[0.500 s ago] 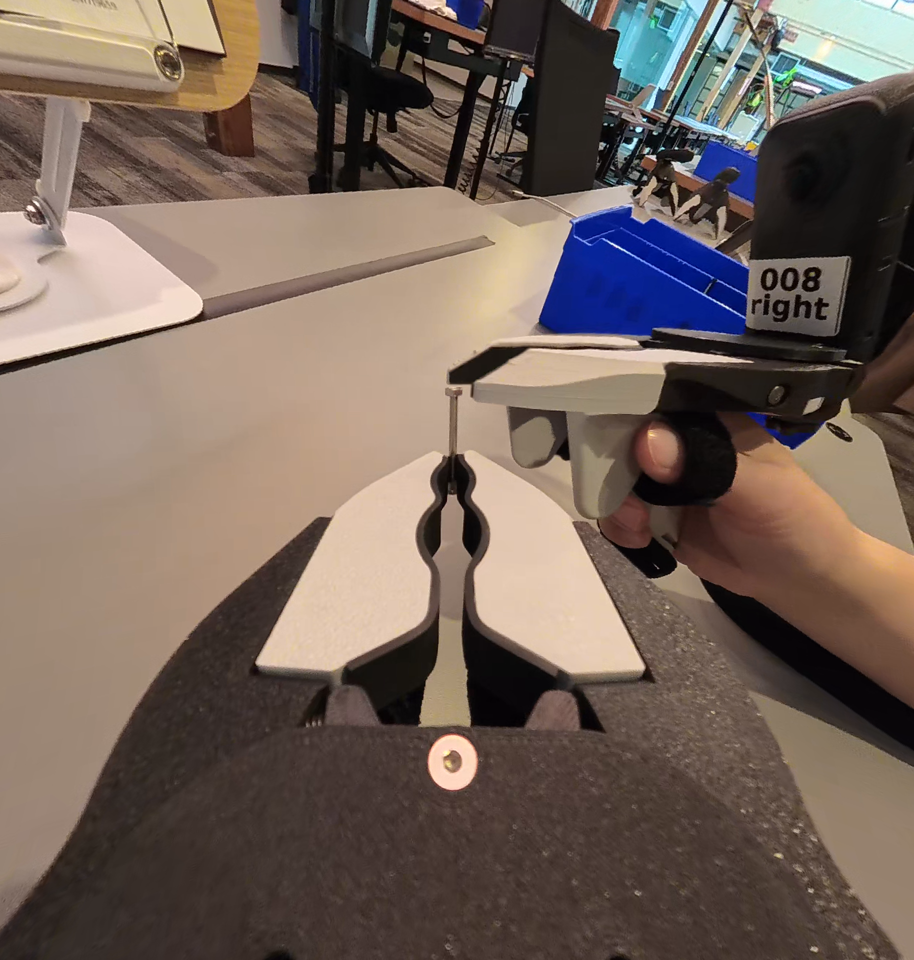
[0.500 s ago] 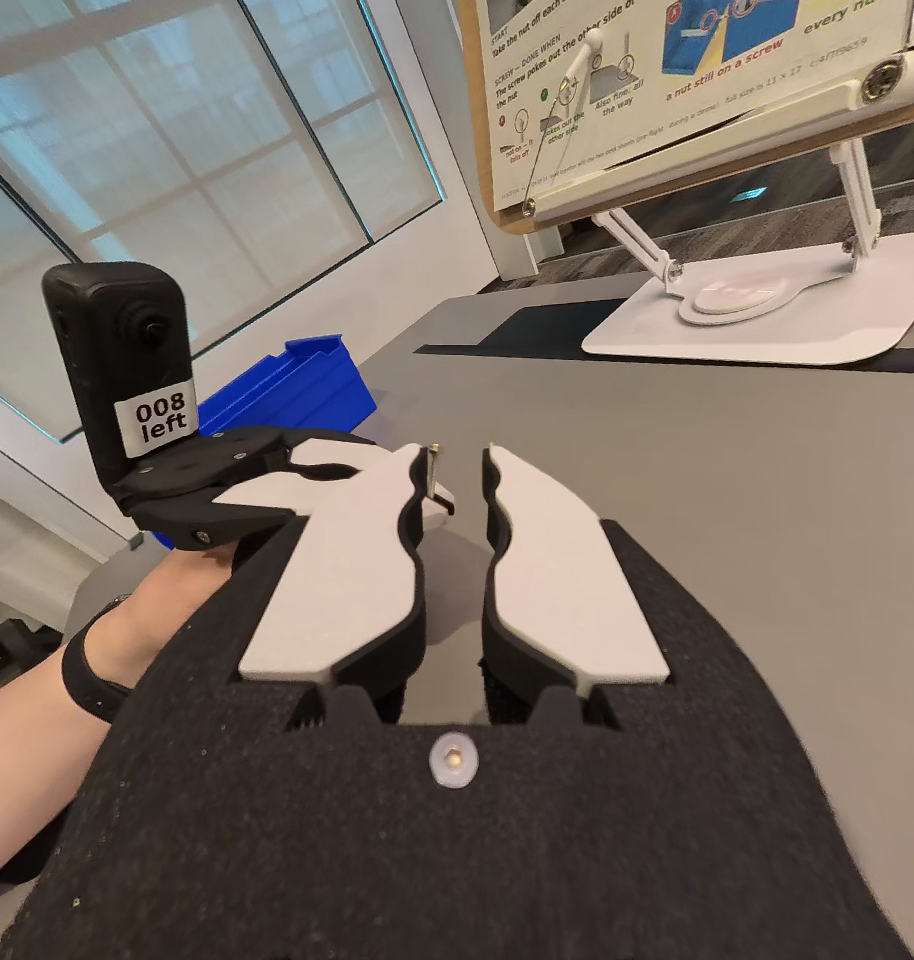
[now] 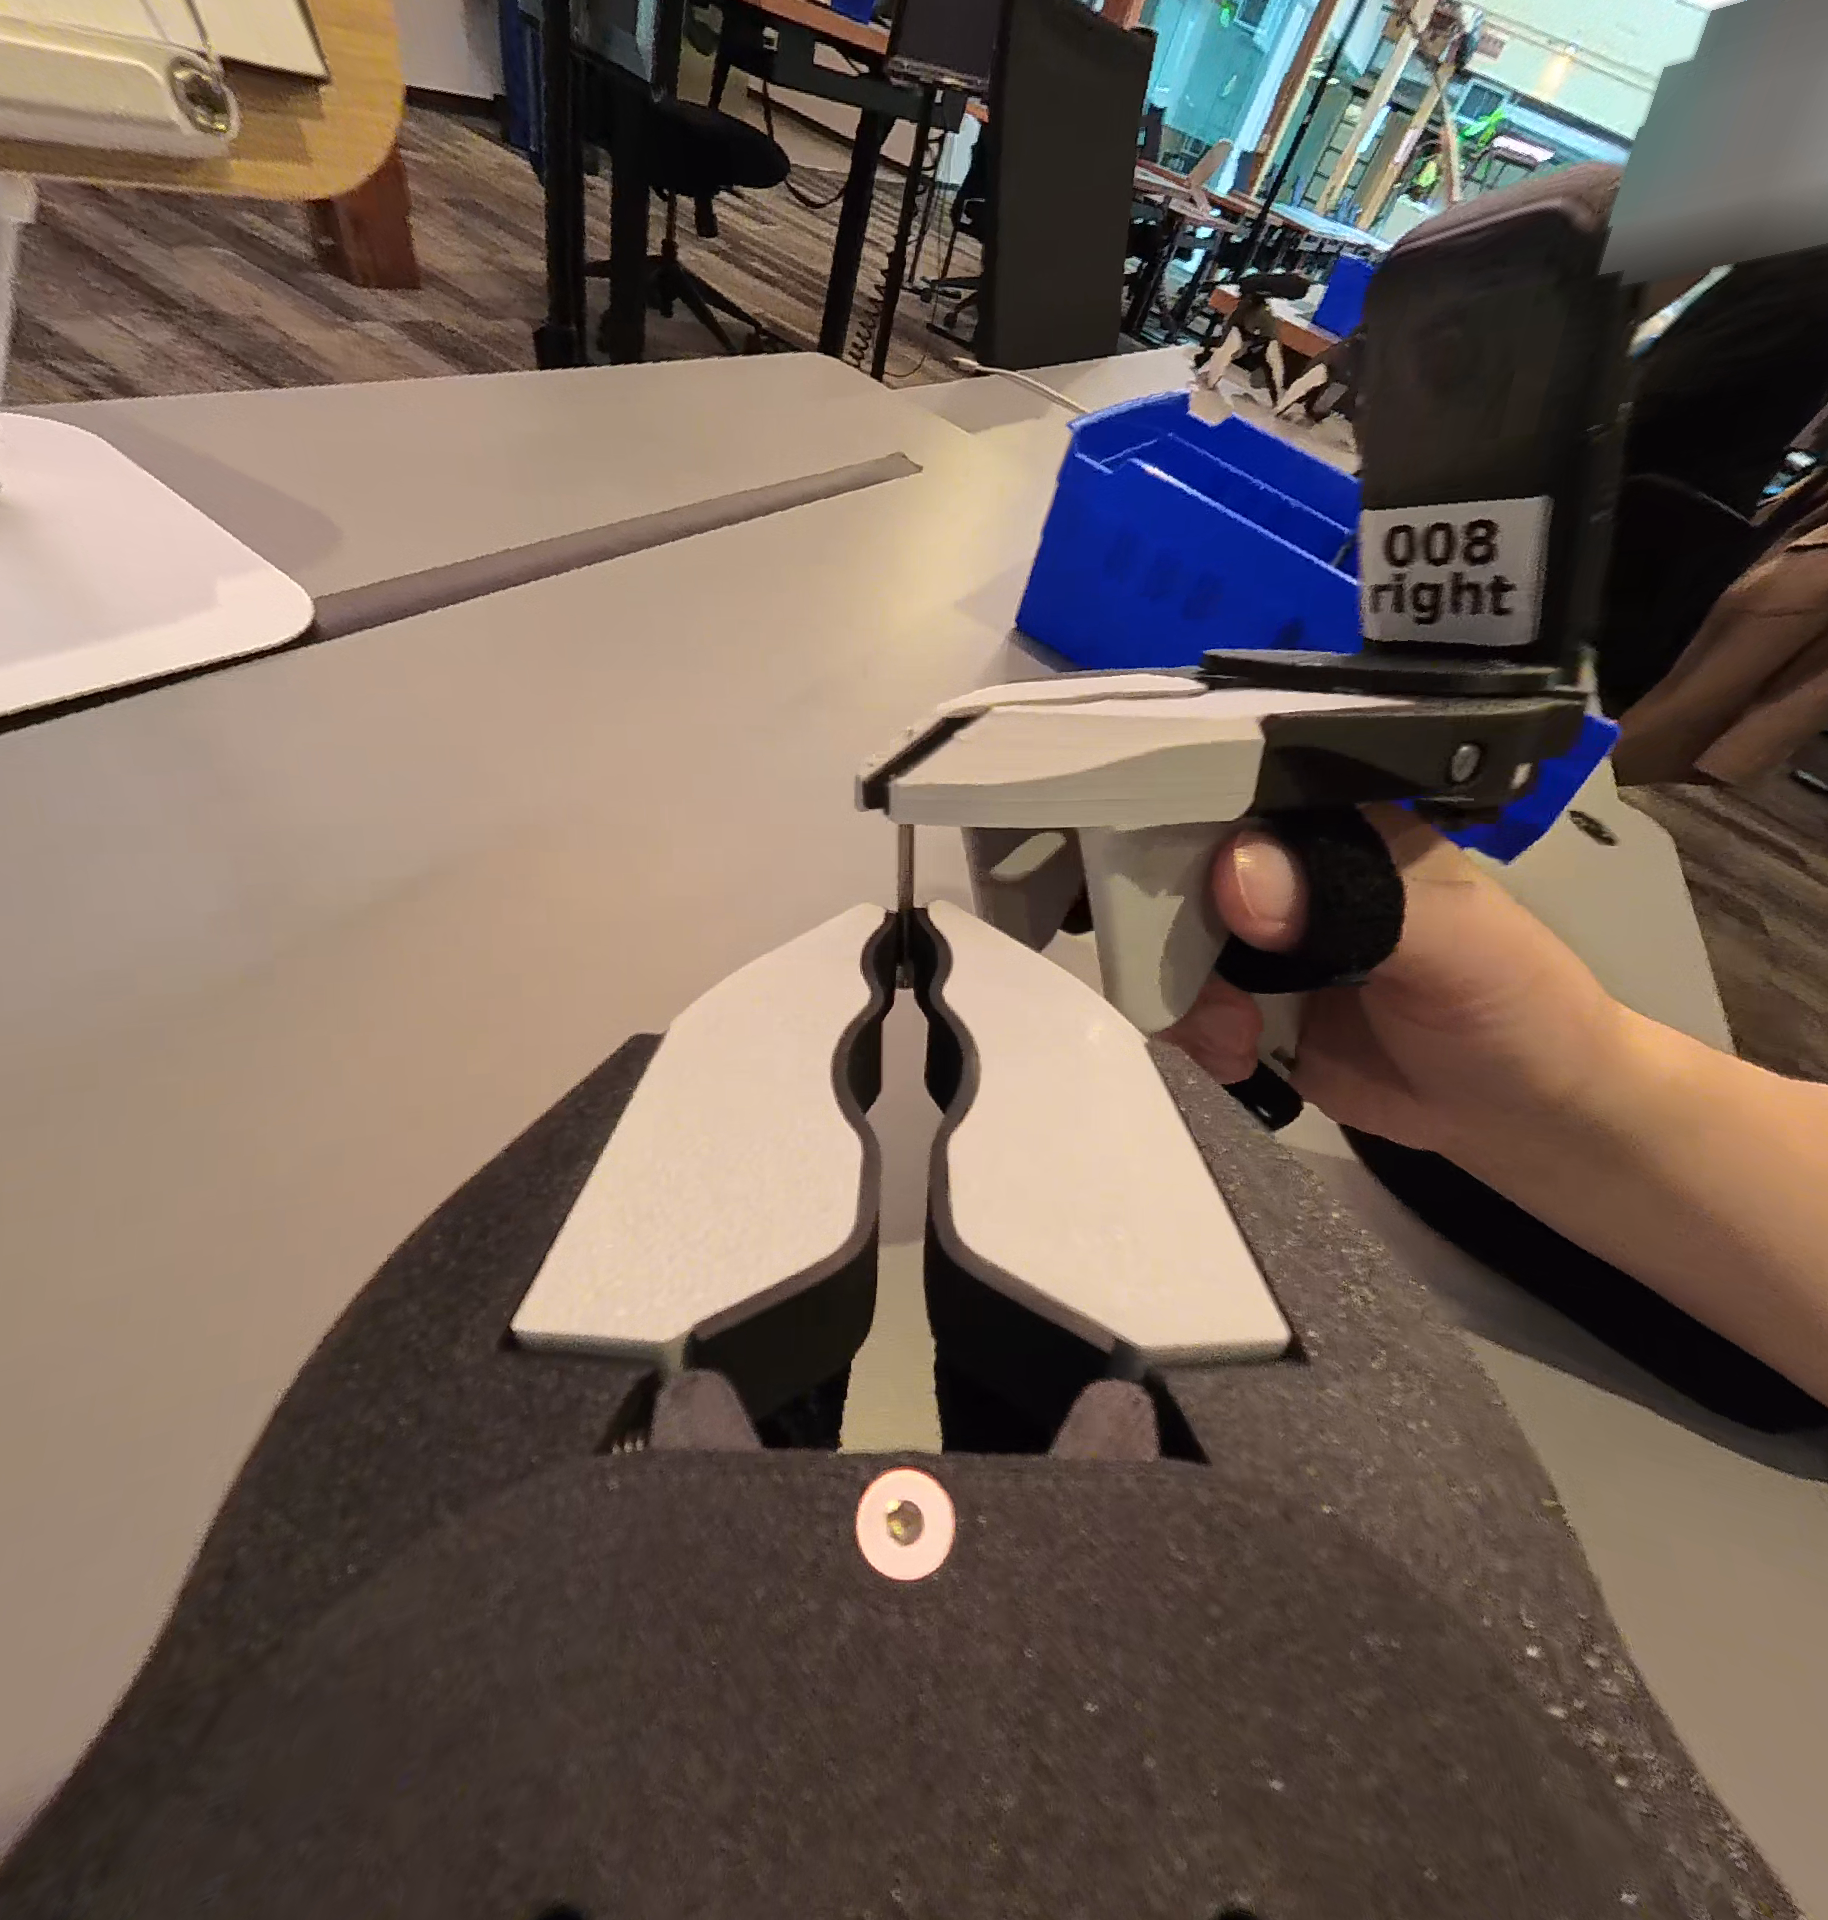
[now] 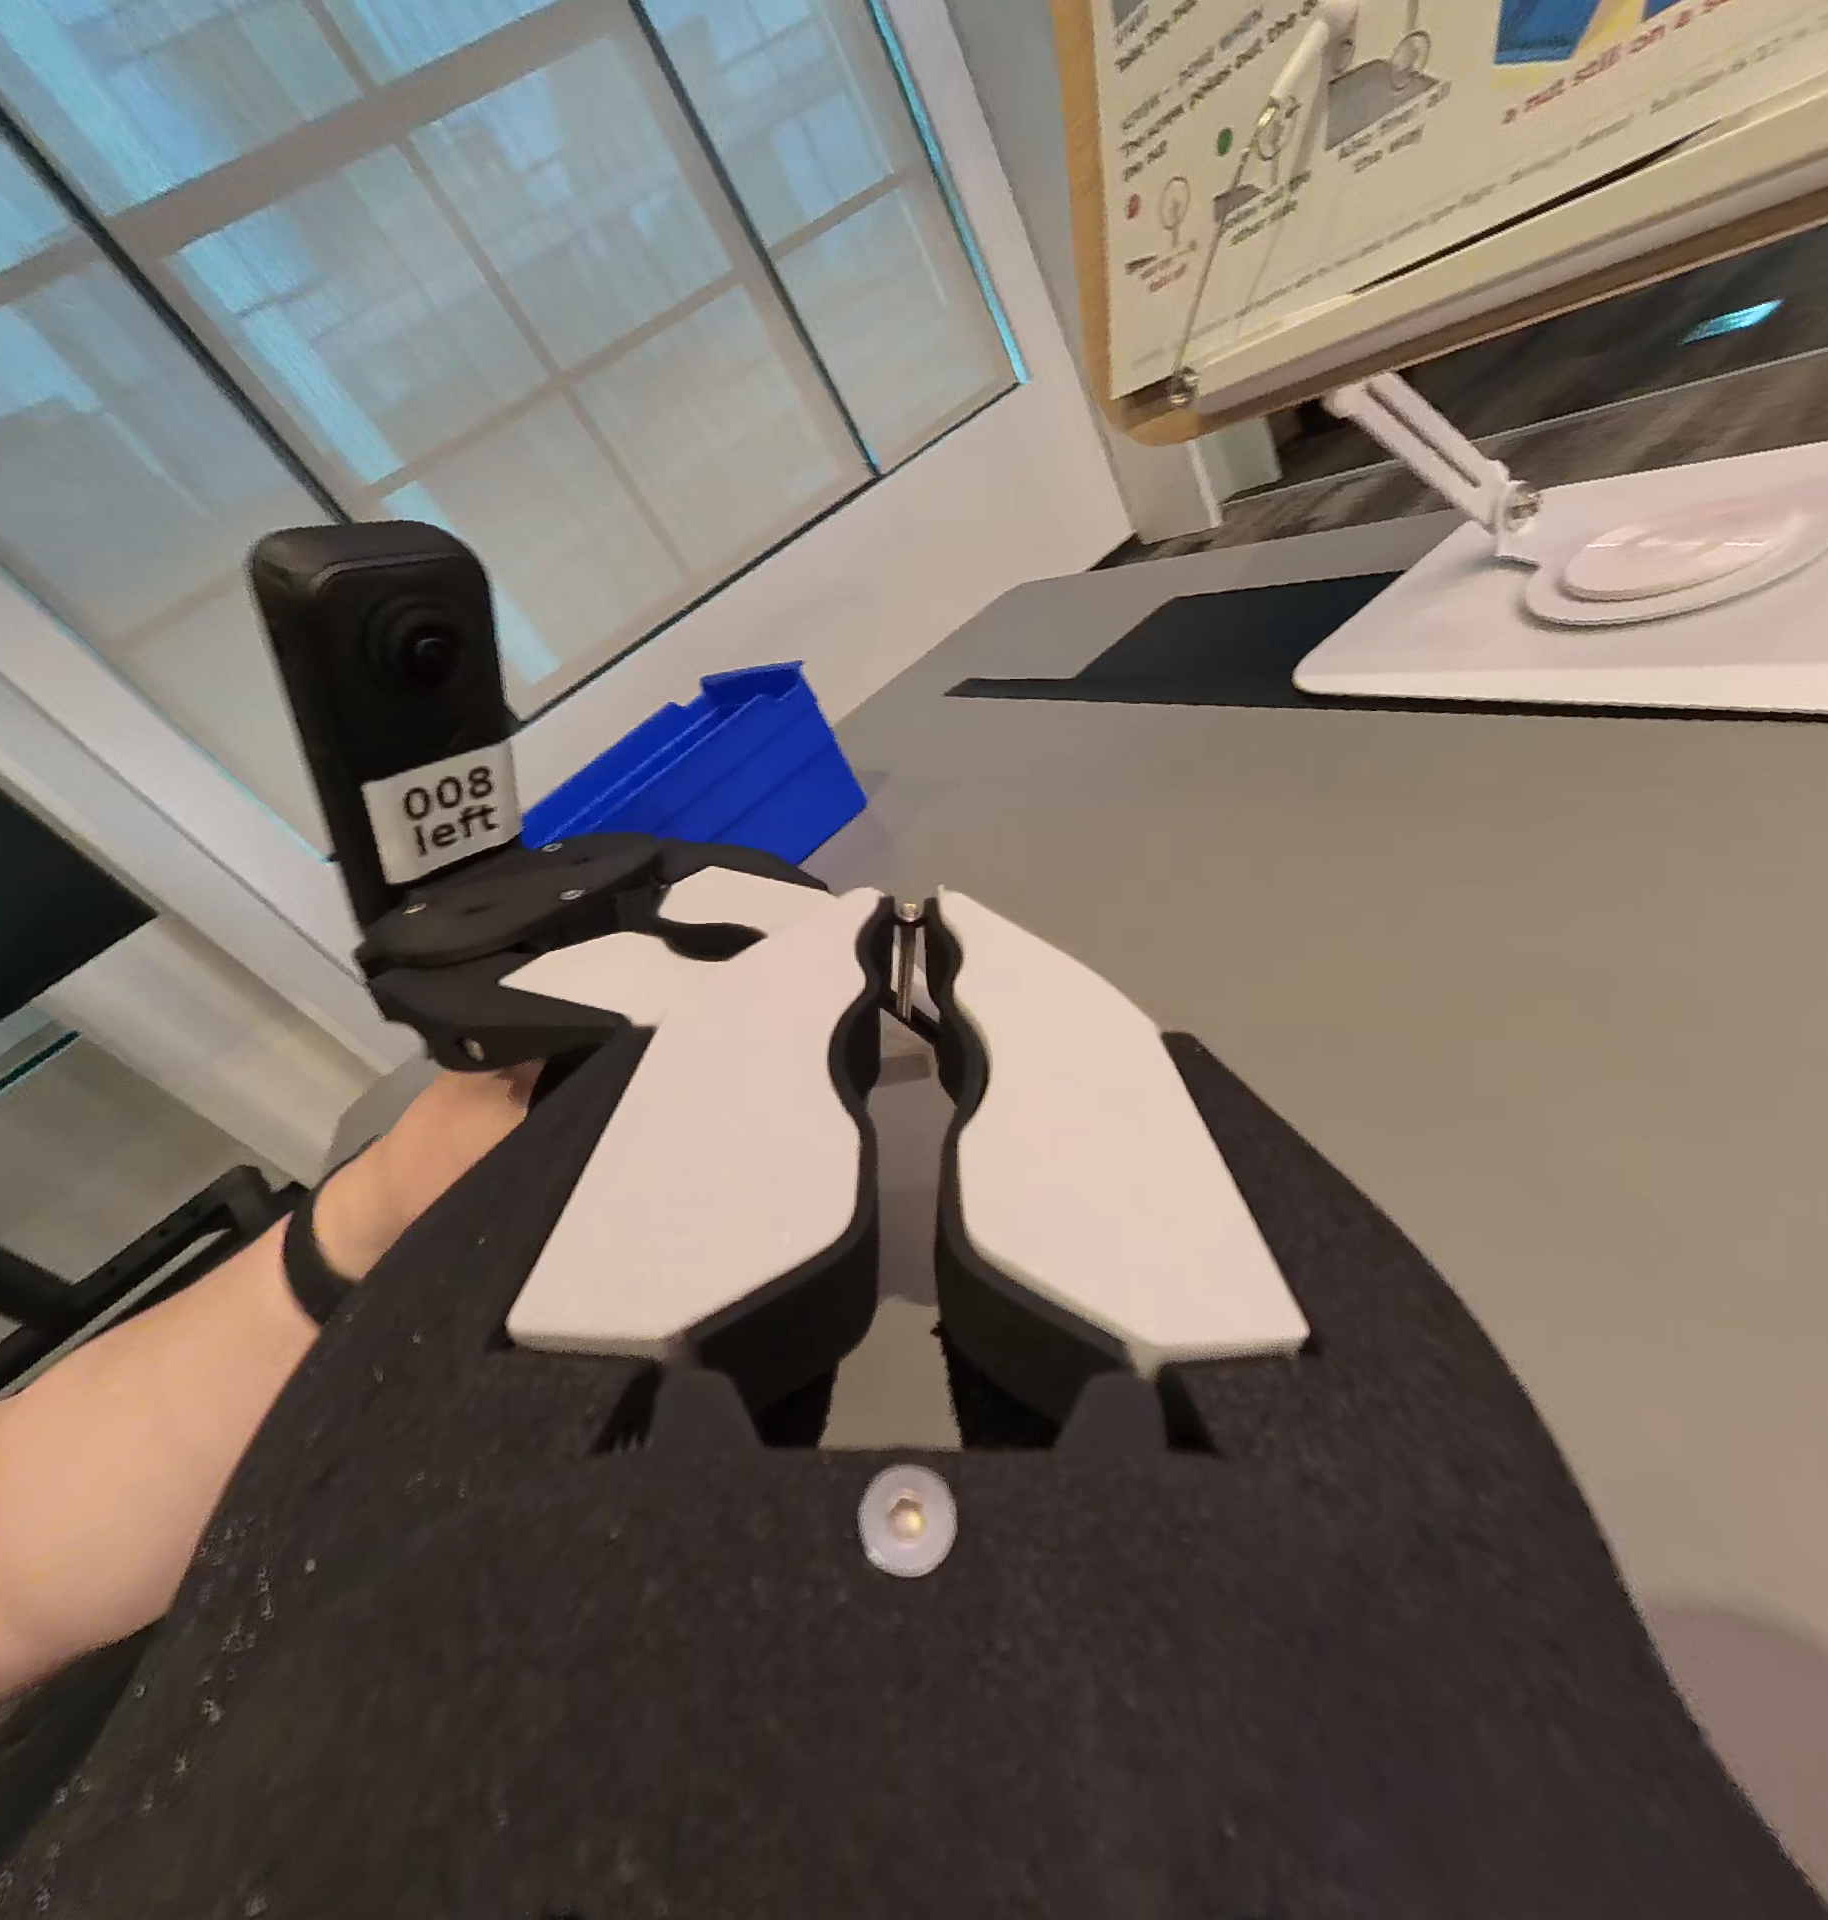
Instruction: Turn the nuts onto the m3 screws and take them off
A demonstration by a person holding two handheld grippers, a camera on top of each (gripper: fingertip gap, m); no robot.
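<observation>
Stand base (image 3: 110,582), white and flat, sits at the far left of the grey table (image 3: 370,831), well apart from the work. At centre, my left gripper (image 3: 905,914) is pinched tight on the lower end of a thin screw (image 3: 902,883), holding it upright above the table. The right gripper (image 3: 874,784) comes in level from the right, its tips at the top of the screw. In its own view the fingers (image 4: 1045,1091) stand narrowly apart either side of a small metal cap (image 4: 907,912). Whether that is the head or a nut, and whether the pads actually bite it, I cannot tell. Behind it is a blue bin (image 3: 1149,540), and a hand (image 3: 1409,1018) grips the right handle.

I judge the screw to be stiff, very light and slick, so it will swivel or slip out if I pinch only one point. I would hold the shaft low and take the nut by its flats at the very fingertips, squeezing gently, since a dropped nut would likely roll off.
</observation>
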